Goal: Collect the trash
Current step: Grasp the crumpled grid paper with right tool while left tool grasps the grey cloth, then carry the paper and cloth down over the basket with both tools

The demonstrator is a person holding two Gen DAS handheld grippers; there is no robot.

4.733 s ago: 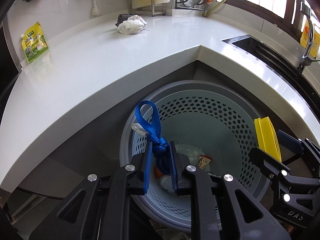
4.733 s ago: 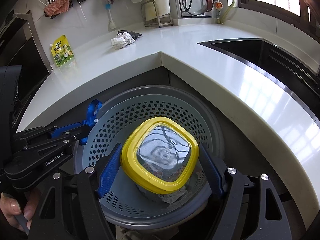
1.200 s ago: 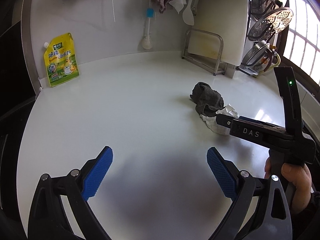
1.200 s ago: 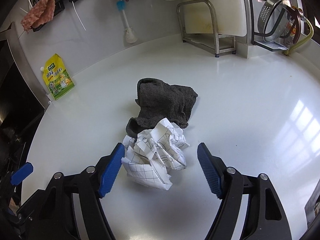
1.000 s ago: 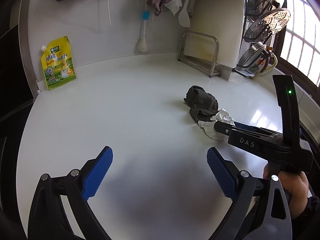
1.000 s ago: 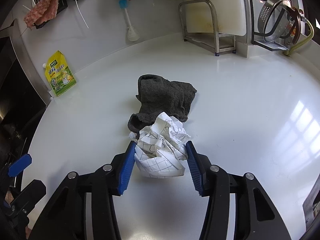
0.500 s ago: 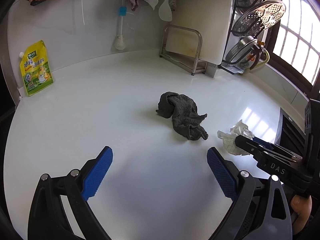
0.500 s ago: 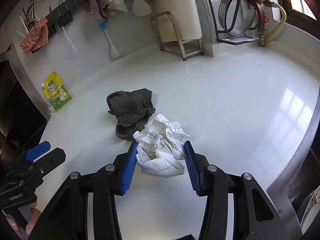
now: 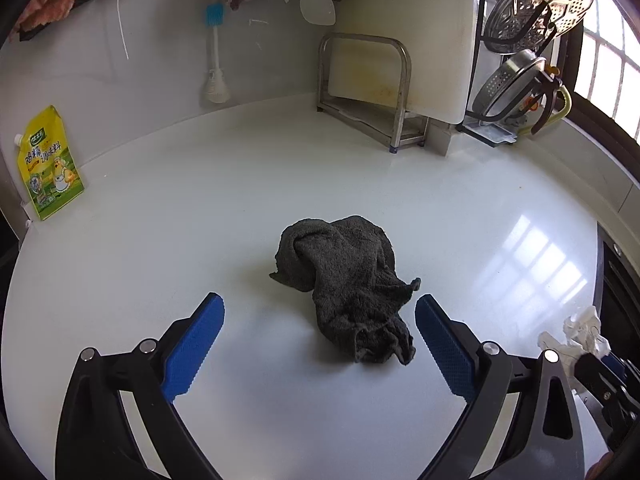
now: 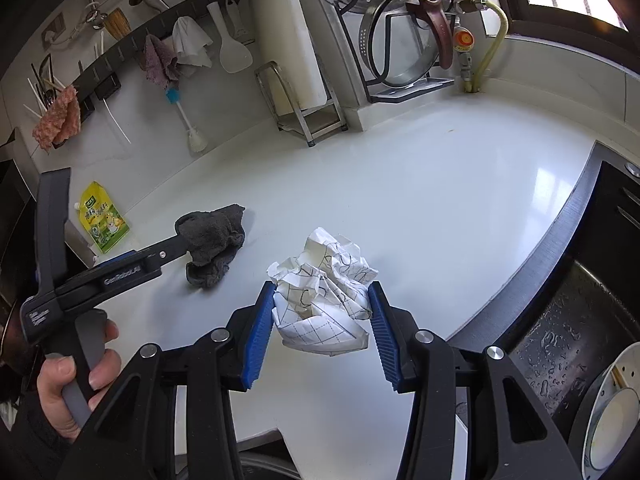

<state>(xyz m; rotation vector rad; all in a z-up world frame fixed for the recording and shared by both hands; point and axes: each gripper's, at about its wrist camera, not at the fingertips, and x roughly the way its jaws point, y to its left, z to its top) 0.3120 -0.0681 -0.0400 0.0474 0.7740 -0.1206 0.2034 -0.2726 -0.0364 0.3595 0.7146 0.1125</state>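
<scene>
My right gripper (image 10: 322, 304) is shut on a crumpled ball of white grid paper (image 10: 324, 284) and holds it above the white countertop (image 10: 420, 200) near its front edge. The paper also shows at the far right of the left wrist view (image 9: 576, 332). My left gripper (image 9: 318, 316) is open, its blue pads on either side of the near end of a dark grey cloth (image 9: 348, 284) that lies on the counter. In the right wrist view the left gripper (image 10: 176, 242) reaches the cloth (image 10: 212, 240) from the left.
A yellow-green pouch (image 9: 48, 164) leans on the back wall at left. A metal rack with a cutting board (image 9: 380, 92), a brush (image 9: 214, 64) and hanging strainers (image 9: 532, 20) stand at the back. The sink (image 10: 580, 320) lies at right with a plate in it.
My right gripper has lifted the paper ball away from the cloth, back toward the counter's front edge. My left gripper has moved in so its open pads flank the grey cloth.
</scene>
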